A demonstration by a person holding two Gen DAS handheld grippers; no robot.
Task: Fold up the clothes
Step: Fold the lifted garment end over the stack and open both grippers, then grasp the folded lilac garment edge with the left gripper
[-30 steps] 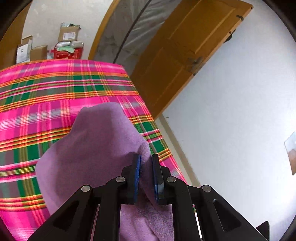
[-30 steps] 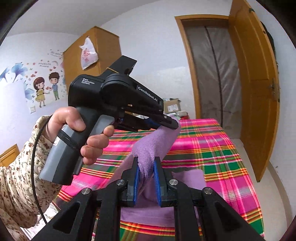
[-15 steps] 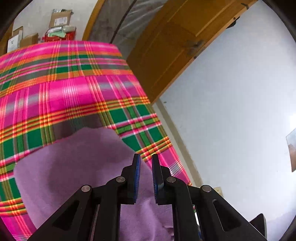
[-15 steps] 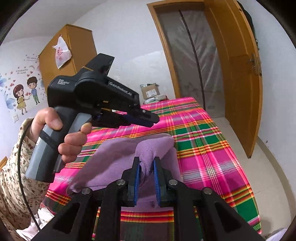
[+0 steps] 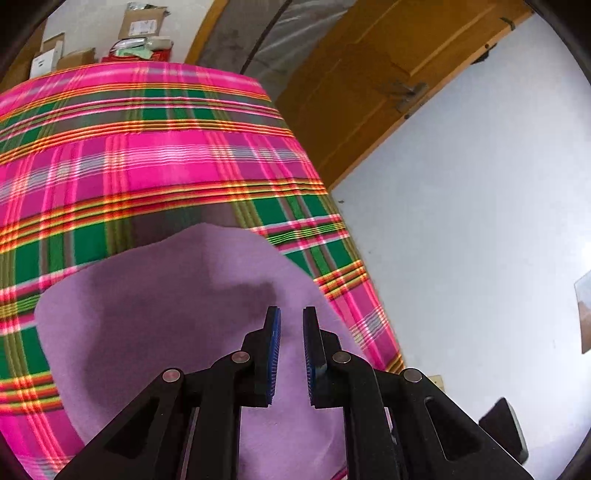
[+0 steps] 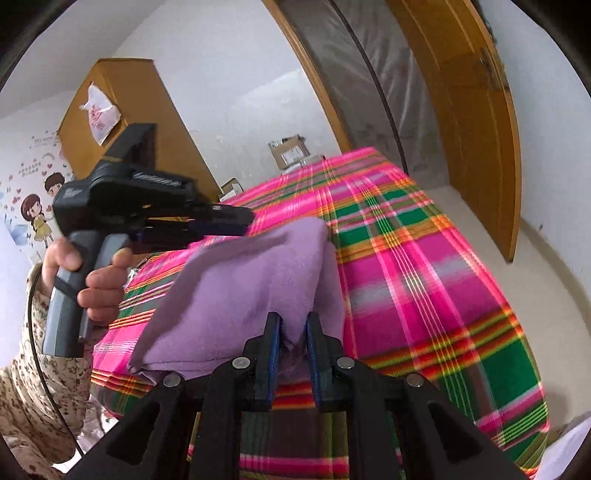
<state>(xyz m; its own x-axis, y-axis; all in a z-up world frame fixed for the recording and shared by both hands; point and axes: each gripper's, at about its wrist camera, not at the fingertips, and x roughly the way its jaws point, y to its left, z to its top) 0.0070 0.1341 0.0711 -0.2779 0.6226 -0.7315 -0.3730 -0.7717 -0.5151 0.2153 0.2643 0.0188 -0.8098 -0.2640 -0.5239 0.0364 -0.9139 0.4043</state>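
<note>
A purple fleece cloth point(image 5: 166, 314) lies partly on the pink and green plaid bed point(image 5: 147, 166), its near edge lifted. My left gripper point(image 5: 291, 332) is above the cloth's right part, jaws narrow with purple fabric between the blue pads. In the right wrist view the cloth point(image 6: 251, 280) stretches between both grippers. My right gripper point(image 6: 291, 328) is shut on a bunched fold of it. The left gripper point(image 6: 247, 221), held by a hand point(image 6: 96, 284), grips the cloth's far corner over the bed point(image 6: 424, 258).
Cardboard boxes point(image 5: 140, 22) stand past the bed's far end. A wooden door point(image 6: 476, 129) and a plastic-covered doorway point(image 6: 369, 74) are to the right, with bare floor point(image 6: 546, 258) beside the bed. A wooden wardrobe point(image 6: 147, 110) stands at the back left.
Both grippers have sunk toward the bed with the cloth. The cloth's raised peak has come down and now spreads low over the plaid sheet. The right wrist has rolled.
</note>
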